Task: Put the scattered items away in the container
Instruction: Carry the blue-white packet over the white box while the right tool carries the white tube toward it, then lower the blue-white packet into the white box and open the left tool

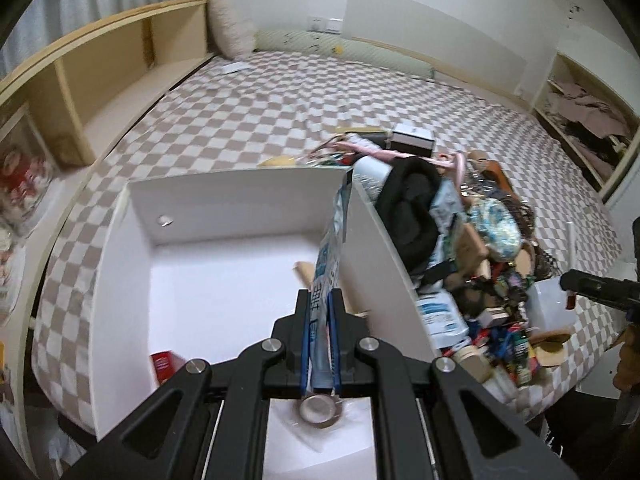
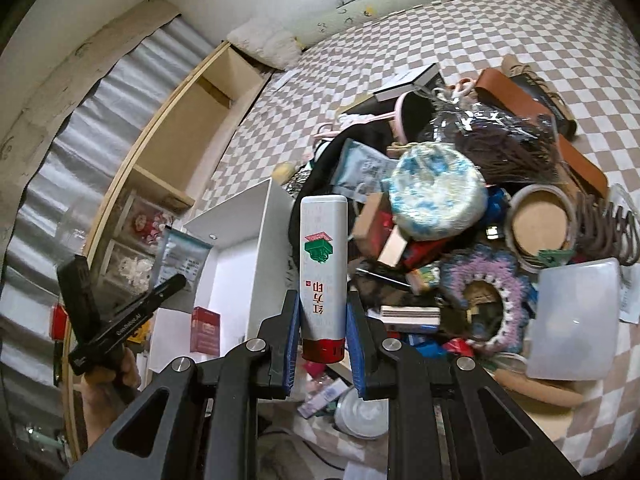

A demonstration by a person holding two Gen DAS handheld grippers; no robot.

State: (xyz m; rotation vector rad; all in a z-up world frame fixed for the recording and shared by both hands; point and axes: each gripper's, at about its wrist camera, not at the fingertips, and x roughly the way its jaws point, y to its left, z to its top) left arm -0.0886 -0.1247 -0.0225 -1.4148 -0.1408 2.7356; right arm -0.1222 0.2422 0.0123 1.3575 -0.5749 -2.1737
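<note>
Your left tool (image 1: 320, 312) pinches a flat blue-and-white sachet (image 1: 330, 248) edge-on between its blue pads, over the open white box (image 1: 120, 240) on the checked bed (image 1: 260, 92). The sachet's long axis runs away from you along the fingers, its far end rising past the box's right wall (image 1: 384, 240). That wall is the tight edge: the heap of scattered items (image 1: 472, 248) presses against its outer face, with a black cloth bundle (image 1: 412, 216) leaning over it. Inside, the floor lies mostly bare, holding a small red carton (image 1: 166, 364) at the near left corner, a tan roll beside the sachet and a round metal piece under the tool. Beyond box and heap the bed stretches open to the pillows and the wooden shelf (image 1: 108, 64) on the left. Your right tool (image 2: 322, 320) grips a white tube with a red base (image 2: 323, 276), pads on its lower end; the tube's long axis points straight ahead, red end toward you, square white end toward the heap. Only the right wrist view shows the heap from above: a blue-and-white round pack (image 2: 436, 192), a crocheted purple ring (image 2: 488, 288), a tape roll (image 2: 540, 224) and a translucent lid (image 2: 572, 320). It also catches your left hand (image 2: 120, 372) carrying its tool beside the box. Only the left wrist view shows the box floor whole, plus the right tool's dark tip at its right edge.
</note>
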